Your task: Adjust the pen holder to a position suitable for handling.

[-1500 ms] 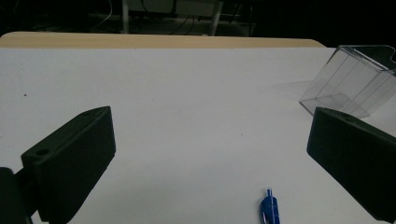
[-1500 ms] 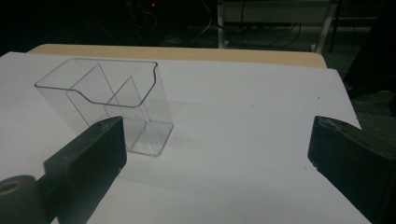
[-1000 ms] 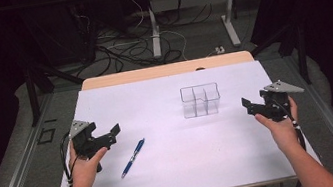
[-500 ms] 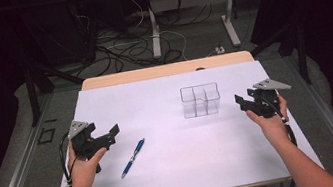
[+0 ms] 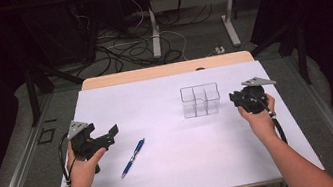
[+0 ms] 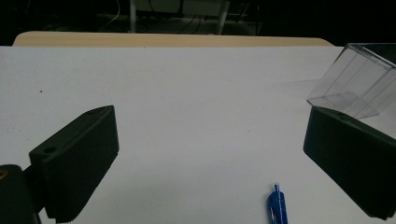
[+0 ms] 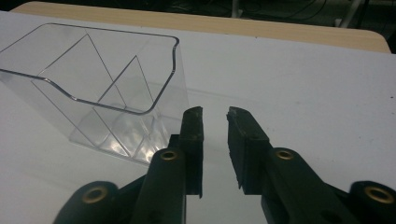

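Note:
A clear plastic organizer (image 5: 200,100) with divided compartments stands empty on the white table sheet (image 5: 169,184), right of centre. A blue pen (image 5: 132,157) lies flat at the left-centre. My left gripper (image 5: 106,137) is held just left of the pen with its jaws wide open and empty. In the left gripper view the pen's tip (image 6: 277,207) lies low between the jaws of the left gripper (image 6: 210,119), and the organizer (image 6: 359,84) is at far right. My right gripper (image 5: 234,97) hovers right beside the organizer (image 7: 93,84). Only a narrow gap separates the jaws of the right gripper (image 7: 215,114), which hold nothing.
The wooden table edge (image 5: 166,70) shows beyond the white sheet. Behind the table are desk legs (image 5: 155,29) and loose cables (image 5: 117,50) on the floor. Dark curtains flank both sides.
My right gripper has moved left and slightly forward, up close to the organizer's right side. The left gripper and the pen have stayed put.

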Motion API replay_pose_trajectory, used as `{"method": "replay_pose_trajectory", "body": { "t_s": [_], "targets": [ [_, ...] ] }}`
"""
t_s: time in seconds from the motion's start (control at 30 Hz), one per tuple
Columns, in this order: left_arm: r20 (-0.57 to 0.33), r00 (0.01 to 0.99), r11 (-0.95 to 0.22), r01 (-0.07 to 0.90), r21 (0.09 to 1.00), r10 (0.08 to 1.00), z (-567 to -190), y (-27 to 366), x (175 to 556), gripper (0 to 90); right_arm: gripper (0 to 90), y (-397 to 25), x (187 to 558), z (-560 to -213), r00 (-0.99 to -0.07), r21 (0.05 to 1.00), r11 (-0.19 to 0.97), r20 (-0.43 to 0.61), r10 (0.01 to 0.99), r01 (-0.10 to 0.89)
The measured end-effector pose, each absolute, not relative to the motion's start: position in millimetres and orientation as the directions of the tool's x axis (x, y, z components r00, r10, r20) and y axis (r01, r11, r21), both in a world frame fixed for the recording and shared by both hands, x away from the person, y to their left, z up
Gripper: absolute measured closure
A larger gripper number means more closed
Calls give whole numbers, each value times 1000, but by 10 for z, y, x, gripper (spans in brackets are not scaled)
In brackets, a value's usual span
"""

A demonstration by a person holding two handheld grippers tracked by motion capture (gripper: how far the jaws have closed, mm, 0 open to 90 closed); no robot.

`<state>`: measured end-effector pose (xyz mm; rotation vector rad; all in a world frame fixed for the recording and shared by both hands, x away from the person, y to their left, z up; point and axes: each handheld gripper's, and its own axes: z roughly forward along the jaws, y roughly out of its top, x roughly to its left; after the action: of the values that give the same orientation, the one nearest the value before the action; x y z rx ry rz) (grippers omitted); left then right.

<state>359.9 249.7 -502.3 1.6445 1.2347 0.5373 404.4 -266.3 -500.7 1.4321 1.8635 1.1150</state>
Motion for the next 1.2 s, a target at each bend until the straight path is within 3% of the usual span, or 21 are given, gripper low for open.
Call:
{"method": "replay_pose_trajectory", "body": {
  "t_s": [0.23, 0.83, 1.2],
  "targets": [
    [-195, 380, -8, 472, 881, 904, -5028, 2511, 3598, 36, 900, -2584, 4148, -5103, -289, 839, 97, 74, 955, 535],
    [-194, 365, -9, 486, 874, 910, -5052, 2543, 3595, 44, 900, -2448, 4364, -5341, -262, 815, 68, 105, 959, 575],
    [-193, 360, -7, 485, 874, 913, -5060, 2554, 3601, 46, 900, -2318, 4379, -5368, -277, 818, 100, 74, 958, 566]
  ]
}}
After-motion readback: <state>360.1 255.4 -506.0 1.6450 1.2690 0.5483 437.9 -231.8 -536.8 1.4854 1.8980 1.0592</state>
